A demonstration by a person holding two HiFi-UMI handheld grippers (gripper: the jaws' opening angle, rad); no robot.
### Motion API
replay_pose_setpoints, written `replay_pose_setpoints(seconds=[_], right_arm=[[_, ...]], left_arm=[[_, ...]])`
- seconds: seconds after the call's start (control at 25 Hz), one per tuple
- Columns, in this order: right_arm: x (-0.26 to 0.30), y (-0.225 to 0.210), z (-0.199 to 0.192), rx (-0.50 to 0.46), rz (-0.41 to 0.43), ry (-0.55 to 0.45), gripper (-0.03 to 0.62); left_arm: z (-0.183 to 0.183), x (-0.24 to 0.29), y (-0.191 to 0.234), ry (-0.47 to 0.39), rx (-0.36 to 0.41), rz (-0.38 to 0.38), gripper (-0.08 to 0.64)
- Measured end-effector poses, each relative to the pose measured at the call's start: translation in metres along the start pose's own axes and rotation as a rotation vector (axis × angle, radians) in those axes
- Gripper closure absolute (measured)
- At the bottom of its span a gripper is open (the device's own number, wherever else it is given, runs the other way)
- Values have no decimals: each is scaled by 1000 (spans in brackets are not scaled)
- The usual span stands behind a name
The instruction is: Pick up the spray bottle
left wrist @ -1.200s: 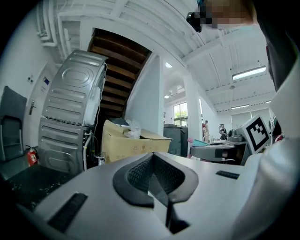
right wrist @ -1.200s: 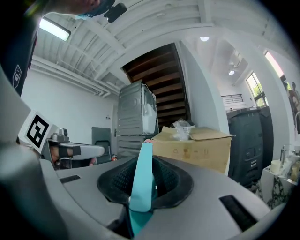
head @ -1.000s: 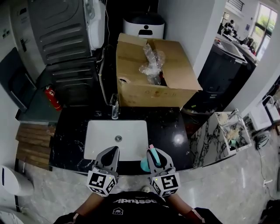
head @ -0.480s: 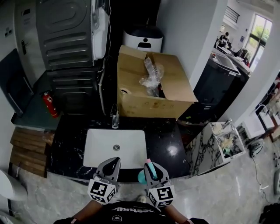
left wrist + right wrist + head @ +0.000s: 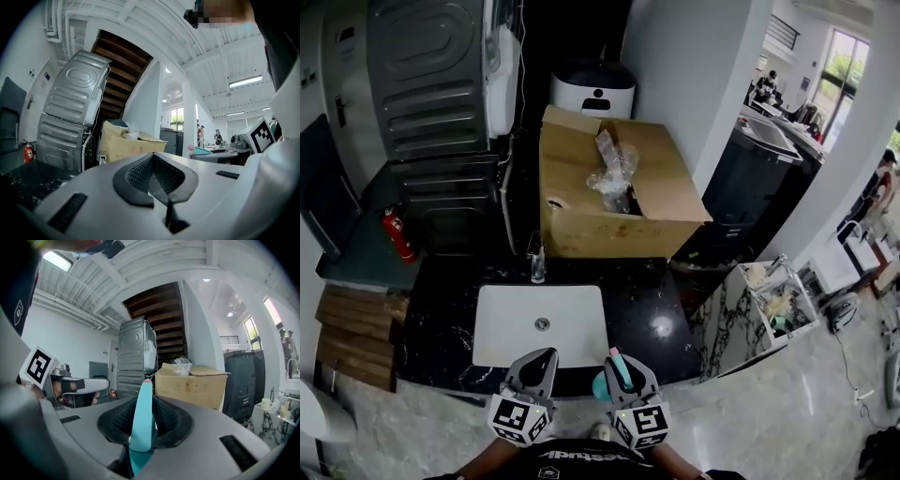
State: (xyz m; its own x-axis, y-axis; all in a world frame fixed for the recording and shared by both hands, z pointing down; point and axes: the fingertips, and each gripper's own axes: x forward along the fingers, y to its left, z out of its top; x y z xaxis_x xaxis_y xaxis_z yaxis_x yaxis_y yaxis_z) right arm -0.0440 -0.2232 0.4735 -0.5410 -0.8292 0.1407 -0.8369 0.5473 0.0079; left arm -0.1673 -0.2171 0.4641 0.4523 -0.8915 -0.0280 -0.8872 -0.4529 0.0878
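Note:
A teal spray bottle [image 5: 601,383] with a pink tip is gripped between the jaws of my right gripper [image 5: 617,358], held over the front edge of the black counter [image 5: 649,319]. In the right gripper view the bottle [image 5: 142,423] stands upright between the dark pads [image 5: 166,420], its tip just past them. My left gripper [image 5: 544,356] hovers beside it at the same height, shut with nothing in it. In the left gripper view, the left gripper [image 5: 157,177] has its pads closed together on nothing.
A white sink [image 5: 497,328] with a faucet [image 5: 537,265] is set into the counter. Behind it are an open cardboard box [image 5: 581,225] with plastic wrap and a grey machine [image 5: 431,84]. A fire extinguisher [image 5: 395,234] stands left, a marble stand [image 5: 733,314] right.
Both grippers have drawn back a little toward the person, away from the sink, and the head view has shifted. The bottle stays in the right gripper.

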Motion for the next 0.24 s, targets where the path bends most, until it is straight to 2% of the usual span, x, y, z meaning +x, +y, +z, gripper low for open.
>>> replay_pose_setpoints(seconds=[0.24], right_arm=[[-5, -8, 5, -3, -4, -13, 494]], left_arm=[[3, 4, -9, -1, -2, -7, 545]])
